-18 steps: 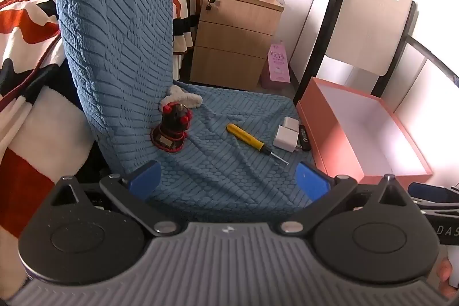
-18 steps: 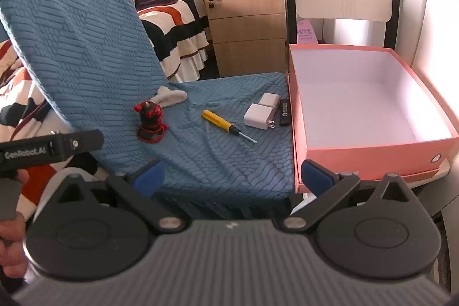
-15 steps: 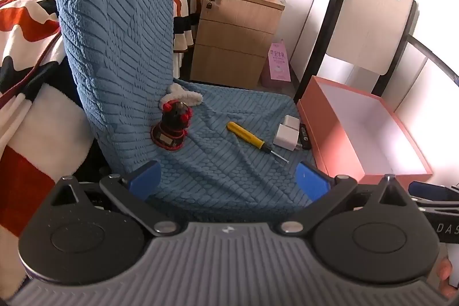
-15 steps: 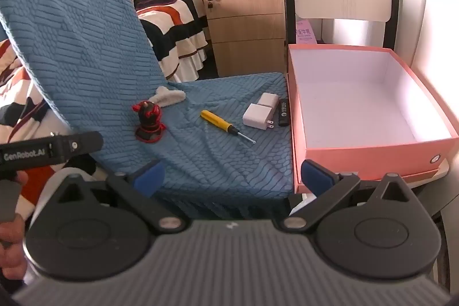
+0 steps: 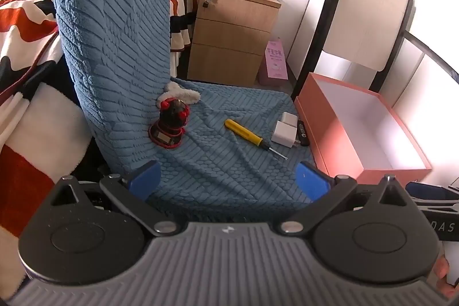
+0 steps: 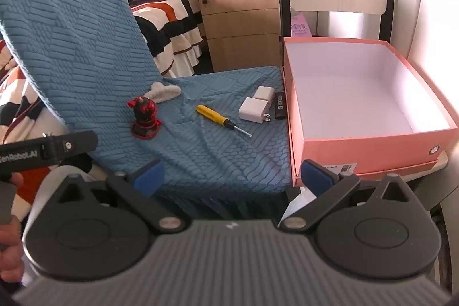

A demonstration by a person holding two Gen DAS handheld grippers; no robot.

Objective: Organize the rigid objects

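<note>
Blue textured chair cover (image 5: 229,171) ahead of both wide-open, empty tongs, left gripper (image 5: 229,181) and right gripper (image 6: 232,175), bearing screwdriver (image 6: 219,121), chargers (image 6: 255,109), figurine (image 6: 145,119); pink box (image 6: 373,139) right; wooden nightstand (image 5: 232,39) beyond.

Home bedroom, striped bedding (image 6: 169,2), wooden bedside cabinet (image 5: 232,36), fabric-covered chair (image 6: 71,27)

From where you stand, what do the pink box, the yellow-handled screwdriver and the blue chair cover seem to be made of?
Open pink box: likely matte cardboard, with thin straight walls and a white lining. Yellow-handled screwdriver: glossy handle, probably plastic, and a thin shiny shaft, presumably metal. Blue chair cover: soft knitted or fleece fabric, ribbed and wrinkled.
</note>
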